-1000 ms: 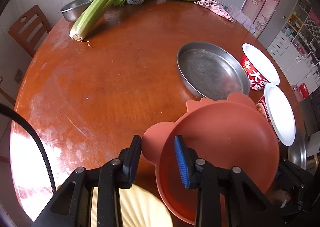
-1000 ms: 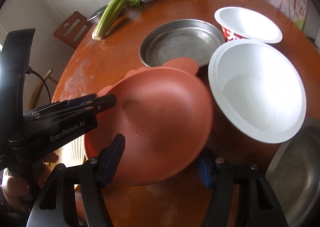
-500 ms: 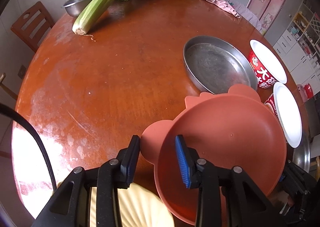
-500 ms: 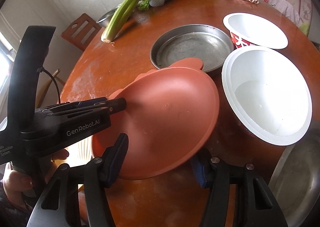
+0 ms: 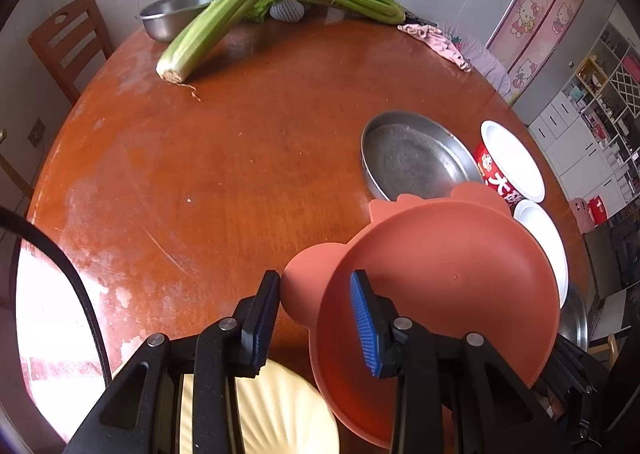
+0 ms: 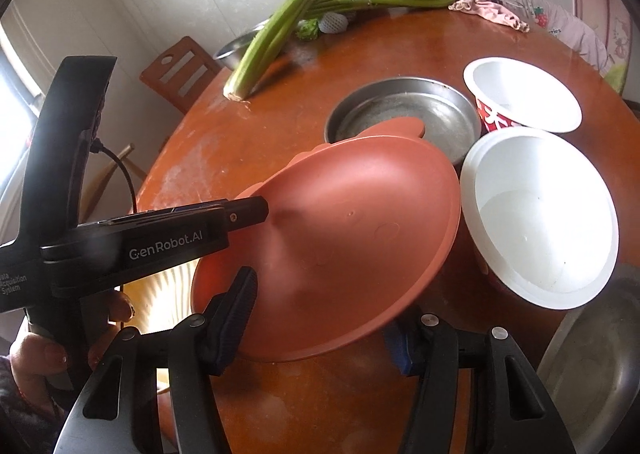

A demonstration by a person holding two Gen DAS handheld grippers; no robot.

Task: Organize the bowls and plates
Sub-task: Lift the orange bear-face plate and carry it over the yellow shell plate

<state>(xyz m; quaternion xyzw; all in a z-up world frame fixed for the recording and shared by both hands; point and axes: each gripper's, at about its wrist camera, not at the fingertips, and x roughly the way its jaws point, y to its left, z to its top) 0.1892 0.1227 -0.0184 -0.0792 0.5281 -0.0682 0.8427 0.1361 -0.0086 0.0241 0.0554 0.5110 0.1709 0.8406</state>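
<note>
The pink bowl (image 5: 440, 294) hangs in the air, tipped, just above the round wooden table (image 5: 240, 182). It has little ears on its rim. The left gripper (image 5: 316, 314) pinches one ear and the rim between its two fingers. The right gripper (image 6: 324, 318) sits around the other side of the bowl with its fingers spread wide. From these views, one cannot tell if they press on the bowl.

The bowl looks light and a bit bendy, like soft rubber or plastic, so it likely will not break. It could wobble if only one ear is held. The thick rim or an ear seems the best place to hold.

Right behind the bowl lies a flat metal pan (image 5: 416, 158). Two white paper bowls (image 6: 536, 218) with red sides stand just beside the pink bowl, and the near one almost touches it. They look easy to knock over. A yellow ribbed plate (image 5: 276, 414) lies under the left gripper. Far across the table are celery stalks (image 5: 224, 18), a metal basin (image 5: 176, 14) and a pink cloth (image 5: 436, 42), well out of the way.
</note>
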